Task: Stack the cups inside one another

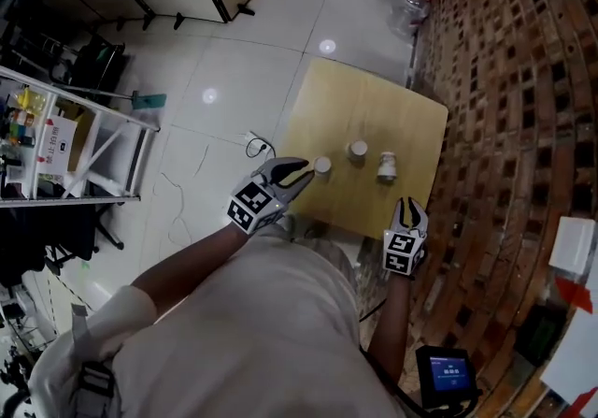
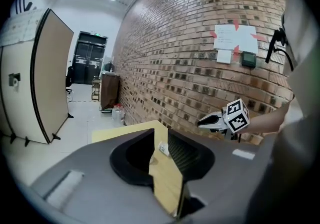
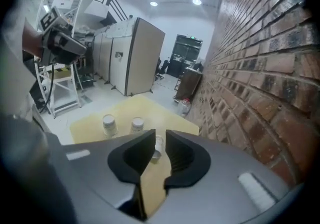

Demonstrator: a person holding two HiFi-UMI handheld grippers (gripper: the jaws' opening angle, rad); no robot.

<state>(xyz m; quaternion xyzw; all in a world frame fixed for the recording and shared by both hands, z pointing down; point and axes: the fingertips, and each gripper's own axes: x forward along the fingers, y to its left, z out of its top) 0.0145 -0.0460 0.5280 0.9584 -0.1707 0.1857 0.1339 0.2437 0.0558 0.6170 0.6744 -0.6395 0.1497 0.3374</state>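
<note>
Our left gripper [image 1: 306,170], narrowly open and empty, is nearer: the end cup [image 1: 322,165] stands just at its 3 o'clock. Our right gripper [image 1: 409,207], equally narrow and empty, lies farther off.

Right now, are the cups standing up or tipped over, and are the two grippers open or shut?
Left cup: standing on its own, not stacked.
Middle cup: standing on its own, not stacked.
Right cup: looks tipped on its side, not stacked.
Left gripper: open, fingers apart, holding nothing.
Right gripper: open, fingers a little apart, holding nothing.
</note>
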